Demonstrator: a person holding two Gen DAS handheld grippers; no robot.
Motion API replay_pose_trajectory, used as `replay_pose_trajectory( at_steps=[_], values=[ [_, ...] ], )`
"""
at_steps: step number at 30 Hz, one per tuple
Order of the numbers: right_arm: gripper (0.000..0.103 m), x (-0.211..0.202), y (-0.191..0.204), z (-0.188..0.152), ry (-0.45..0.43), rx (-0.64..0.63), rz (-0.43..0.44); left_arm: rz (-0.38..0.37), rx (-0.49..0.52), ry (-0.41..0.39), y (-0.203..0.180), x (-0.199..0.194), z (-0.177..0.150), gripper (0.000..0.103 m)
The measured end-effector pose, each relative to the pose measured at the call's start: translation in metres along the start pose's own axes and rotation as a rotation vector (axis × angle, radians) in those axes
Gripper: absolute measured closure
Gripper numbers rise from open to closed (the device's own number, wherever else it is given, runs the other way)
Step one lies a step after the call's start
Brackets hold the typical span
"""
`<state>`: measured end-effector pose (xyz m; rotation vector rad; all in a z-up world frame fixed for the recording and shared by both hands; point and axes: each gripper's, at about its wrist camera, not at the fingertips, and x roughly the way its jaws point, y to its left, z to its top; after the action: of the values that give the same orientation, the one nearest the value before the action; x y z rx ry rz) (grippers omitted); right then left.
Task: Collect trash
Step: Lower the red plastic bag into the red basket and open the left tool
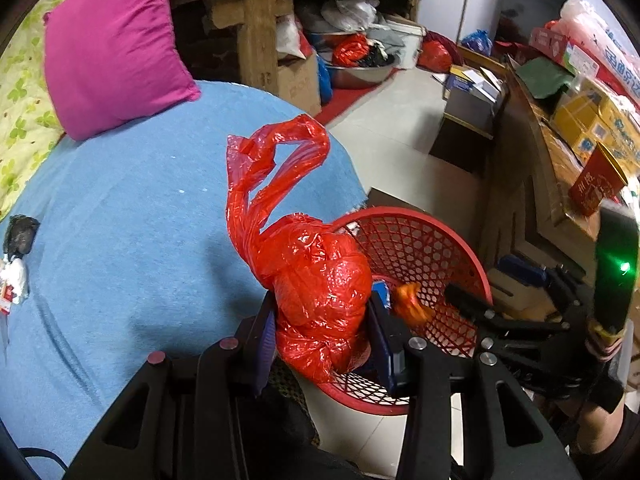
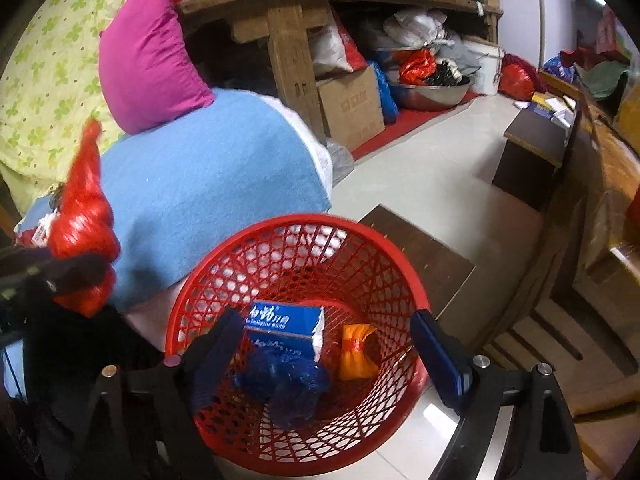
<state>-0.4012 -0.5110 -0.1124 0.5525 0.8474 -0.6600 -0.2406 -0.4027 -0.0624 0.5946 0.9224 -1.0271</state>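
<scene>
Bag (image 1: 316,280): shiny red. Basket (image 2: 296,236): red, criss-cross holes. Box (image 2: 286,330) in basket: blue and white, white letters. Small bag (image 2: 354,350): orange. Crumpled bag (image 2: 284,380): dark blue. Blanket (image 1: 132,240): light blue. Pillow (image 1: 112,48): pink. Sheet (image 2: 44,92): yellow, green leaves.

Blue-covered bed (image 1: 120,220) bears a magenta pillow (image 1: 112,48) (wrappers (image 1: 16,268) too).

The basket (image 2: 296,240) mouth is open from above, with the bed (image 2: 208,184) close on one side and bare floor (image 2: 420,176) on the other.
</scene>
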Motion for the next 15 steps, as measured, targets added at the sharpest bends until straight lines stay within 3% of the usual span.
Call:
replay_pose_trajectory(
  at_steps=[7,10,11,12,15],
  values=[
    [0.015,-0.027,-0.018,0.009,-0.087,0.027,-0.068,-0.063,0.068,0.073,-0.020,0.021,0.001,0.058],
    [0.015,-0.031,-0.026,0.009,-0.089,0.036,-0.091,-0.097,0.093,0.100,-0.027,0.029,0.001,0.045],
    [0.015,-0.032,-0.027,0.008,-0.087,0.037,-0.099,-0.098,0.096,0.105,-0.028,0.031,0.001,0.033],
    [0.015,-0.032,-0.029,0.008,-0.086,0.041,-0.106,-0.095,0.098,0.107,-0.029,0.032,0.002,0.028],
    [0.015,-0.035,-0.036,0.005,-0.094,0.069,-0.115,-0.094,0.103,0.120,-0.029,0.035,0.005,0.028]
  ],
)
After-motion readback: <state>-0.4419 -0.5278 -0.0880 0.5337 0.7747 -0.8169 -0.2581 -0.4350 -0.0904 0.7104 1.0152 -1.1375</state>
